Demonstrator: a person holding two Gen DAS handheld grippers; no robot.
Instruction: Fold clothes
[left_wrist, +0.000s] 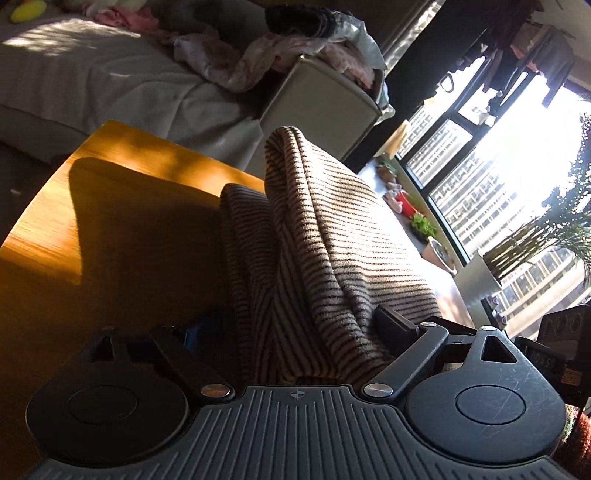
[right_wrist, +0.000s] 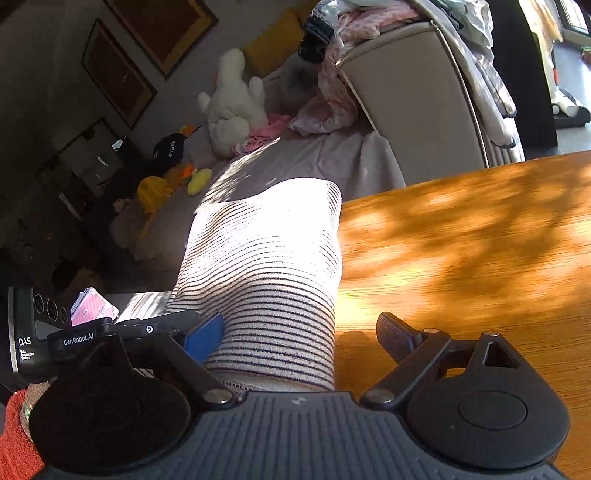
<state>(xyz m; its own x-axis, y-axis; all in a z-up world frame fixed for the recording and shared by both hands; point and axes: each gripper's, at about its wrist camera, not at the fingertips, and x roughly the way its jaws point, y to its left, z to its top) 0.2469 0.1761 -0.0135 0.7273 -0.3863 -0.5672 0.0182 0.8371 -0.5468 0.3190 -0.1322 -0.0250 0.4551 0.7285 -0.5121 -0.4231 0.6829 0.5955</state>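
The left hand-held gripper (left_wrist: 295, 328) has the cream knit garment with thin dark stripes (left_wrist: 332, 229) bunched between its 2 black fingers, which press in on the fabric from both sides: it is clenched on the cloth. From there the garment rises in folds ahead of the fingers, above the orange-brown wooden table (left_wrist: 122, 192).

The right hand-held gripper (right_wrist: 301, 339) is spread wide. The same striped garment (right_wrist: 266, 266) passes between its fingers, against the blue-padded left finger (right_wrist: 203, 339), while the right finger (right_wrist: 397, 338) stands apart over bare table (right_wrist: 461, 240). The cloth lies along the table's edge.

Beyond sit a beige upholstered sofa arm (right_wrist: 413, 110) heaped with pink clothes (right_wrist: 332, 99) and a white plush toy (right_wrist: 232, 107).
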